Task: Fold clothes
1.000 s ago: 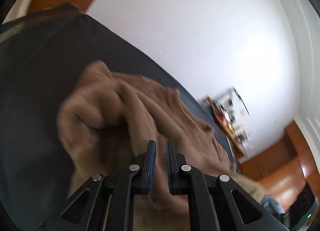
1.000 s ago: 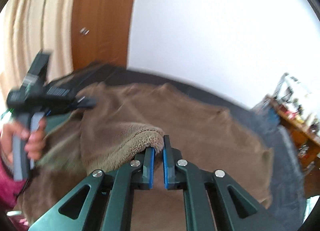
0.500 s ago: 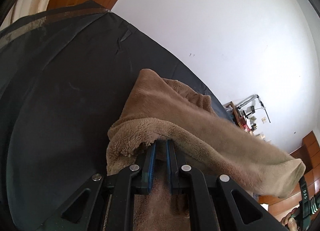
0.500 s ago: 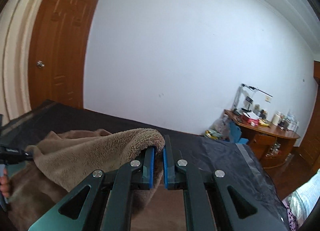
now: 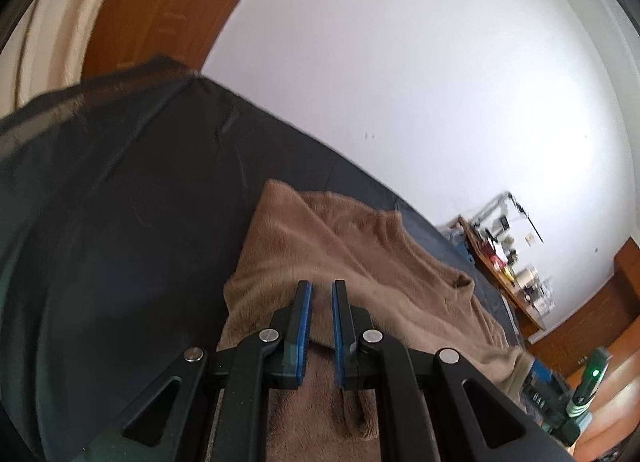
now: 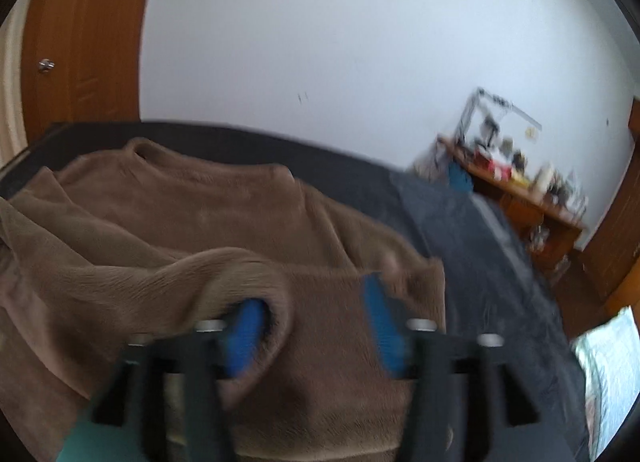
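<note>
Brown fleece garment (image 5: 360,258) is lying on the dark bed cover (image 5: 120,221). Left gripper (image 5: 321,290) is hovering over it, fingers nearly closed, gripping nothing. Right gripper (image 6: 316,298) is spreading wide, a fleece fold draping over its left finger.

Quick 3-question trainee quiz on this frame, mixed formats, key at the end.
1. True or false: the right tongs are spread wide open.
2. What does the brown fleece garment lie on? A) wooden desk B) dark bed cover C) bare floor
3. Fill in: the left tongs have only a ____ gap between their blue pads.

Key: 1 true. 2 B, the dark bed cover. 3 narrow; whether fabric is pinched there cannot be told.
</note>
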Demonstrator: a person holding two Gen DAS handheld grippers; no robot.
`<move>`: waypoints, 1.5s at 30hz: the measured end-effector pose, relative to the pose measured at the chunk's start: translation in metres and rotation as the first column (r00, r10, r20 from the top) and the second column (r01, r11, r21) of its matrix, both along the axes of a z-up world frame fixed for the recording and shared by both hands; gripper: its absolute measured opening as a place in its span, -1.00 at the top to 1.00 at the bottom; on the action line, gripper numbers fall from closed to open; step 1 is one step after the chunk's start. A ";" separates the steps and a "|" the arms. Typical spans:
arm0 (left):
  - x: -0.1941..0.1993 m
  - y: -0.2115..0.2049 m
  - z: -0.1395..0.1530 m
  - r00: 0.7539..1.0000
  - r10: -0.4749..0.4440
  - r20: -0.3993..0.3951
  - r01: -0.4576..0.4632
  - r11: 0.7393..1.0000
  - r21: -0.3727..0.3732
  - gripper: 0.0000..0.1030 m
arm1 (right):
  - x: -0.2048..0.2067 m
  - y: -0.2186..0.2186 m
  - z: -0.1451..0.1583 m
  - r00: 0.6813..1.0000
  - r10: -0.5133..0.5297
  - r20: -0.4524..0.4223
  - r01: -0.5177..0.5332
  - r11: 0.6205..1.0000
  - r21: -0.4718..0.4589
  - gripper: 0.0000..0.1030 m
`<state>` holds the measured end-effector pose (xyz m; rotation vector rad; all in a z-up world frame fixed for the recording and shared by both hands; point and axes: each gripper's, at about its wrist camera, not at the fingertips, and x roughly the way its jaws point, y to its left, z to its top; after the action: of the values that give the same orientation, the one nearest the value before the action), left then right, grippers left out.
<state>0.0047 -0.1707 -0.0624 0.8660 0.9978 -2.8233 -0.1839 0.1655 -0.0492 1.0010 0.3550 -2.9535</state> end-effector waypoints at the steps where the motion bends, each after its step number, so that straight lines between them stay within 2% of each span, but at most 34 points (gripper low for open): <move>1: 0.002 -0.003 0.001 1.000 0.019 -0.007 -0.019 1.000 0.000 0.81 | 0.001 0.009 -0.003 1.000 -0.027 0.004 0.027 1.000 -0.015 -0.32; 3: 0.006 -0.007 0.003 0.999 0.049 -0.016 -0.049 0.999 0.000 0.81 | 0.005 0.023 -0.005 0.998 -0.055 0.014 0.056 0.996 -0.075 -0.43; 5: 0.002 -0.008 -0.001 0.999 0.054 0.008 -0.054 0.999 -0.003 0.81 | 0.013 0.031 -0.003 0.998 -0.054 0.020 0.056 0.988 -0.141 -0.43; 10: -0.009 -0.006 -0.008 0.997 0.043 0.068 -0.043 0.999 -0.008 0.81 | 0.043 0.024 0.000 1.000 -0.018 -0.014 0.016 0.986 -0.164 -0.43; 13: -0.009 -0.007 -0.009 0.997 0.043 0.072 -0.043 0.999 -0.005 0.81 | 0.055 0.023 0.000 1.000 -0.001 -0.018 -0.003 0.975 -0.223 -0.43; 16: -0.010 -0.008 -0.010 0.996 0.041 0.081 -0.041 0.999 0.003 0.81 | 0.055 0.016 -0.007 0.997 0.075 0.020 -0.066 0.953 -0.296 -0.36; 19: -0.014 -0.010 -0.013 0.995 0.040 0.092 -0.041 0.999 0.006 0.81 | 0.046 0.003 -0.021 0.985 0.148 0.085 -0.113 0.939 -0.326 -0.05; 21: -0.013 -0.008 -0.013 0.995 0.040 0.097 -0.041 0.999 0.004 0.81 | 0.039 -0.009 -0.033 0.972 0.192 0.132 -0.139 0.932 -0.334 0.29; 25: -0.011 -0.009 -0.015 0.993 0.039 0.112 -0.041 0.999 0.016 0.81 | 0.038 -0.022 -0.037 0.963 0.230 0.144 -0.175 0.932 -0.316 0.70; 33: -0.006 -0.013 -0.012 0.992 0.067 0.105 -0.069 0.997 0.015 0.81 | 0.073 0.005 0.007 0.979 0.200 0.029 -0.178 0.920 -0.350 0.72; 36: -0.003 -0.018 -0.012 0.991 0.088 0.101 -0.092 0.995 0.029 0.81 | 0.082 0.009 0.002 0.979 0.193 0.060 -0.164 0.931 -0.327 0.72; 40: 0.005 -0.019 -0.003 0.993 0.111 0.044 -0.112 0.993 0.023 0.81 | 0.092 0.009 -0.028 0.966 0.202 0.161 -0.149 0.945 -0.292 0.72; 43: 0.004 0.002 0.009 1.000 0.003 -0.019 -0.004 0.999 -0.044 0.81 | 0.094 0.008 -0.029 0.970 0.181 0.163 -0.134 0.955 -0.265 0.69; 44: 0.003 0.010 0.012 0.999 -0.038 -0.038 0.035 0.997 -0.070 0.81 | 0.095 0.008 -0.027 0.973 0.170 0.157 -0.126 0.959 -0.255 0.57; 45: 0.003 0.018 0.016 0.995 -0.080 -0.056 0.074 0.993 -0.097 0.81 | 0.095 0.008 -0.026 0.976 0.159 0.150 -0.119 0.962 -0.246 0.31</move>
<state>0.0075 -0.1530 -0.0464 0.8322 0.8459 -2.9504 -0.0887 0.1738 -0.0749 1.1317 0.0660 -2.6816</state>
